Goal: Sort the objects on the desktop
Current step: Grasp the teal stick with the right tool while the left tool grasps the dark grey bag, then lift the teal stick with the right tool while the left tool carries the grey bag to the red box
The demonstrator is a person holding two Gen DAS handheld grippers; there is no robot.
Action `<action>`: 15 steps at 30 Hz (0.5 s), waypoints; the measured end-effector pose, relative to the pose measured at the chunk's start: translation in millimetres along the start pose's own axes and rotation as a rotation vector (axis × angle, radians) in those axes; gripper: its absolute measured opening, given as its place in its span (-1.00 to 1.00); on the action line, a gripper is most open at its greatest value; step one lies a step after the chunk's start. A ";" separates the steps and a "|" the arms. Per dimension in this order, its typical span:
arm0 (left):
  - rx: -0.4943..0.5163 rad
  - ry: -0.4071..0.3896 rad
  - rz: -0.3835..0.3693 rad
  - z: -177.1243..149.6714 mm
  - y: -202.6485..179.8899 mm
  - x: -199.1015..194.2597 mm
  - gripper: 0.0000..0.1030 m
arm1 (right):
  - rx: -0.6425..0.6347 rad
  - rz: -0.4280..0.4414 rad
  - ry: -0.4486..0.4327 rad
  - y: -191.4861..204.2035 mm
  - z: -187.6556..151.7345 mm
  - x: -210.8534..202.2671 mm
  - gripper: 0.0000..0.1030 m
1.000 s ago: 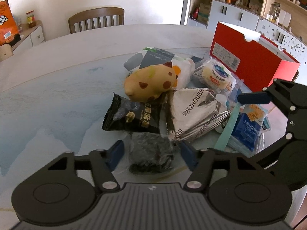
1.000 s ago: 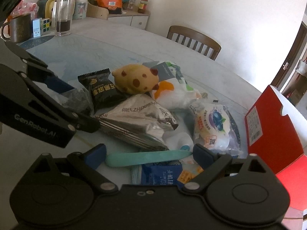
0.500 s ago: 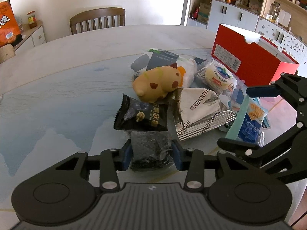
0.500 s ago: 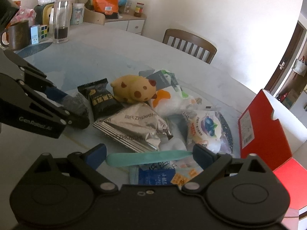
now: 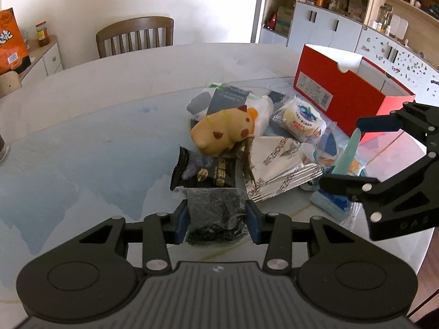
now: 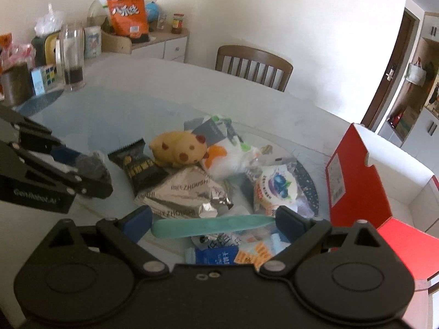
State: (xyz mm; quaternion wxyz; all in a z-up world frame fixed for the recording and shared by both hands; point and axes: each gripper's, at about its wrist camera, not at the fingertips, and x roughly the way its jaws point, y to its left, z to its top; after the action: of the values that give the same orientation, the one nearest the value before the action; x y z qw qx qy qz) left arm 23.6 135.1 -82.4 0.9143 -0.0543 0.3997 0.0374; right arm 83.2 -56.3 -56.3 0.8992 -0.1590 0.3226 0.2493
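Note:
My left gripper (image 5: 217,219) is shut on a clear packet of dark dried stuff (image 5: 214,213), held at the near edge of the pile; it also shows in the right wrist view (image 6: 92,166). My right gripper (image 6: 214,223) holds a long teal stick (image 6: 211,226) lengthwise between its wide-apart fingers, lifted above a blue packet (image 6: 216,255). The pile holds a yellow spotted plush toy (image 5: 223,134), a black snack packet (image 5: 204,172), a silver foil bag (image 5: 274,164) and a round blueberry-labelled packet (image 5: 301,119).
An open red box (image 5: 343,96) stands right of the pile on the round table (image 5: 82,150). A wooden chair (image 5: 134,37) stands at the far side. A glass (image 6: 72,57), a mug and a cube puzzle (image 6: 44,78) stand far left.
My left gripper closed on the dark packet and drew it back a little. My right gripper rose with the teal stick, away from the pile.

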 end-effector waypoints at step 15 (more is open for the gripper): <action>-0.030 -0.051 0.048 33.3 -34.1 -21.4 -0.20 | 0.069 0.078 -0.070 -51.6 25.5 -40.4 0.88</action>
State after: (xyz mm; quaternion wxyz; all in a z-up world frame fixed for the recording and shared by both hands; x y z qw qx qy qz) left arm 37.0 105.1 -41.9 0.9220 -0.0577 0.3770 0.0666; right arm 97.4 -101.4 -4.3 0.9045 -0.1062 0.3052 0.2784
